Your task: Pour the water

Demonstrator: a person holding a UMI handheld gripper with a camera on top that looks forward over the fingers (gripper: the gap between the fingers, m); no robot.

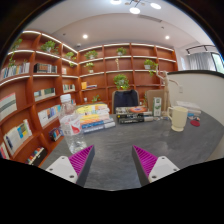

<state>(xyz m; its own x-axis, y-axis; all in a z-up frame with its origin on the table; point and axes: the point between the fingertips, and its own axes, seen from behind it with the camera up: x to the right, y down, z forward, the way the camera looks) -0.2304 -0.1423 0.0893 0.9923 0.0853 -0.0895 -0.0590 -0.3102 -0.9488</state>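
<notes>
Above a grey table (pixel 120 150), the gripper (pixel 113 160) is held level and points forward across the surface toward the bookshelves (pixel 45 90). Its fingers stand wide apart with nothing between them, their magenta pads (pixel 82 158) facing each other. A pale pitcher (pixel 178 118) stands upright on the table beyond the right finger, well apart from it, its long axis vertical; which way its spout points cannot be told. A clear glass (pixel 71 132) stands upright just beyond the left finger. Stacked books (pixel 95 120) lie farther back on the table, and a chair (pixel 126 98) sits behind it.
</notes>
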